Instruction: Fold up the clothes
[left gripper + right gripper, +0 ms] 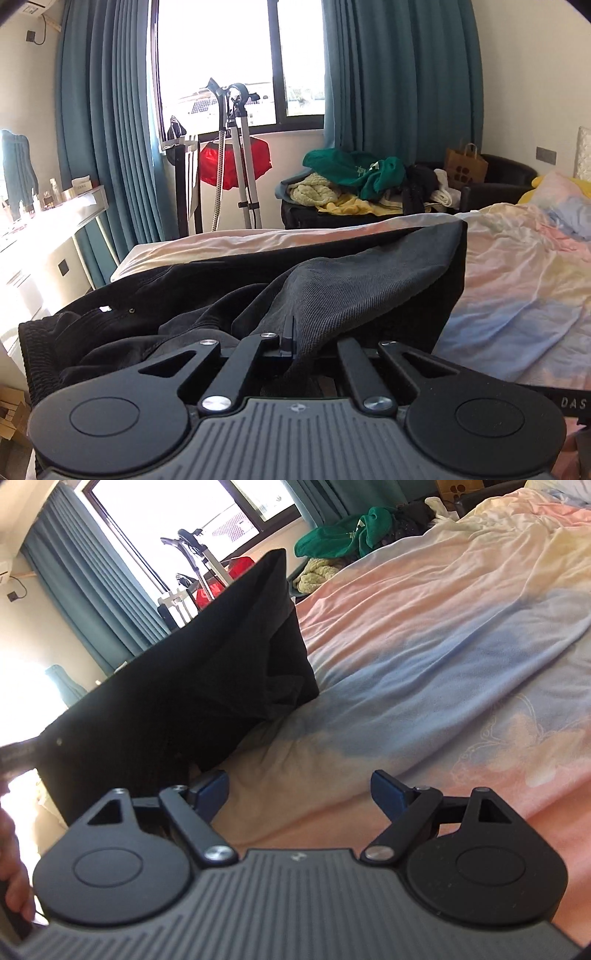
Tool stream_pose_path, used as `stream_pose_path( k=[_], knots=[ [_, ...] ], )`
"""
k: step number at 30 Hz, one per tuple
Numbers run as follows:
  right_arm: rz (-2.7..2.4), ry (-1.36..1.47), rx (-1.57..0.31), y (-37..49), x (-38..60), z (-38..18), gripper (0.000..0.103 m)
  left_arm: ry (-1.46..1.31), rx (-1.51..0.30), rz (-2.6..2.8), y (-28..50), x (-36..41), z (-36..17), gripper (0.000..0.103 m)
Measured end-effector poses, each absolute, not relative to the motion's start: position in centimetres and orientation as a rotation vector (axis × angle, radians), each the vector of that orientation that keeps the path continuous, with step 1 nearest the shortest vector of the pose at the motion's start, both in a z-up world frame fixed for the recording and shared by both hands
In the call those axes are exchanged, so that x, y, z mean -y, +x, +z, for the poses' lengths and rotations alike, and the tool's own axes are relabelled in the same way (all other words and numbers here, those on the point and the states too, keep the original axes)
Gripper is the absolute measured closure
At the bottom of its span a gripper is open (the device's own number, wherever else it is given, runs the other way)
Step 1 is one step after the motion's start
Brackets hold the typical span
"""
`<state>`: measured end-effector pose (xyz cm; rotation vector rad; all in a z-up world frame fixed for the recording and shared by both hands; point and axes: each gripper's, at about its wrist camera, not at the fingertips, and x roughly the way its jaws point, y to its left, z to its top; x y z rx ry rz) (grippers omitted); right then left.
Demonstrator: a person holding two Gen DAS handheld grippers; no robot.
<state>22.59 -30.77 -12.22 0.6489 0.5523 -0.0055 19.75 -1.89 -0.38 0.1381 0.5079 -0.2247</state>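
**Black garment half lifted over the bed, fold not yet flat**

Black garment is the piece in work. It hangs partly in the air above the bed, and in the left wrist view it fills the middle from about 9 o'clock to 2 o'clock. Its grey inner side shows near the centre, and a ribbed hem is at 8 o'clock. In the right wrist view the same cloth stands up like a tent at 10 to 11 o'clock, with its lower edge touching the sheet.

The left tool is closed narrow on a ridge of this cloth; the fabric runs between its fingers. The right tool stands wide and holds nothing. It is low over the pastel sheet, just beside the near corner of the garment, which touches its left finger.

My judgement about progress: one layer seems turned over, since outer and inner sides both show, but the piece is not lying flat or squared. This could be a fold in the middle, or a lift to move a piece already folded; the views do not settle it.

A heap of other clothes (green, yellow, cream) lies on a dark stand beyond the bed at 12 o'clock, unfolded. So much work looks left
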Motion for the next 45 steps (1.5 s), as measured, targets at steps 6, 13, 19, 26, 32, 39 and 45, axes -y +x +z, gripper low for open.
stream_pose_path(
  k=[6,13,19,26,32,39,45],
  knots=[
    [0.034,0.752,-0.511,18.5,32.0,-10.6,0.017,0.137,-0.550,-0.156,13.1,-2.0,-4.4,0.101],
    [0.029,0.798,-0.486,16.5,33.0,-9.6,0.016,0.147,-0.549,-0.105,9.4,-3.6,-8.4,0.099],
    [-0.021,0.772,-0.493,17.9,32.8,-10.6,0.016,0.121,-0.499,-0.131,9.3,-3.1,-8.4,0.087],
    [-0.028,0.754,-0.513,19.0,32.0,-11.1,0.026,0.130,-0.395,-0.191,6.9,-2.0,-6.9,0.048],
    [-0.026,0.649,-0.520,19.5,30.6,-10.4,0.070,0.063,-0.394,-0.223,7.7,0.3,-4.6,0.039],
    [-0.029,0.556,-0.471,19.6,30.0,-9.8,0.074,0.008,-0.491,-0.212,14.0,3.9,-6.4,0.040],
    [-0.164,0.533,-0.421,19.4,30.2,-10.2,0.073,0.046,-0.630,-0.211,16.9,4.1,-11.0,0.043]
  ],
)
